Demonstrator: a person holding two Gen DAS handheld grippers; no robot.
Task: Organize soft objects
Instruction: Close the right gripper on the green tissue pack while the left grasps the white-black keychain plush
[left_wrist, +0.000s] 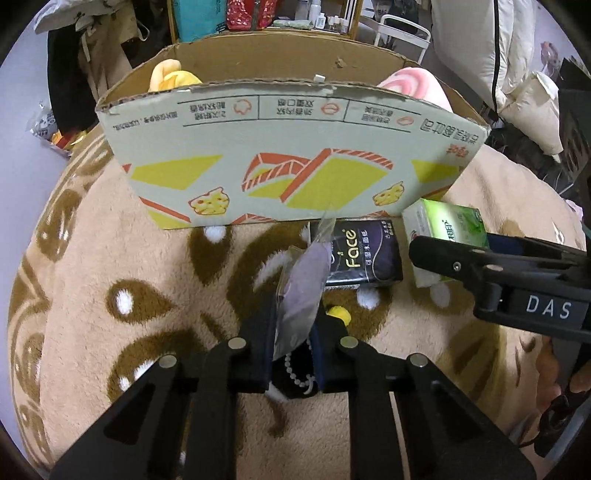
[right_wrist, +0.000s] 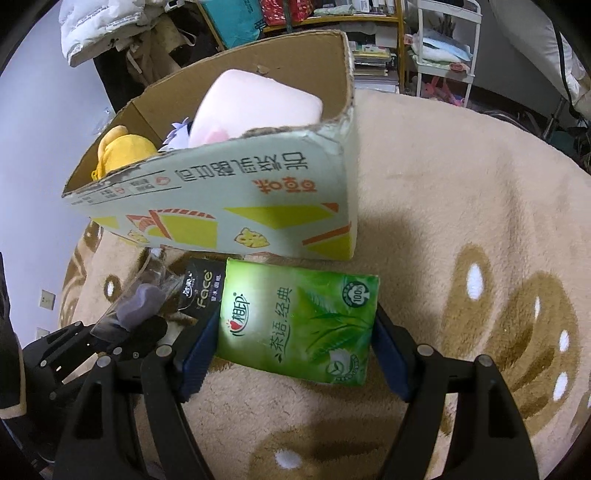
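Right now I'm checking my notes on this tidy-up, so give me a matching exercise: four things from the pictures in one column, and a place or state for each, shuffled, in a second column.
Things:
1. green tissue pack
2. black tissue pack
3. yellow plush toy
4. clear-wrapped purple item

Places or states:
A. inside the cardboard box
B. lying on the blanket against the box's front wall
C. pinched in the left claw
D. between the right claw fingers

Pairs: 1-D, 2-B, 3-A, 4-C
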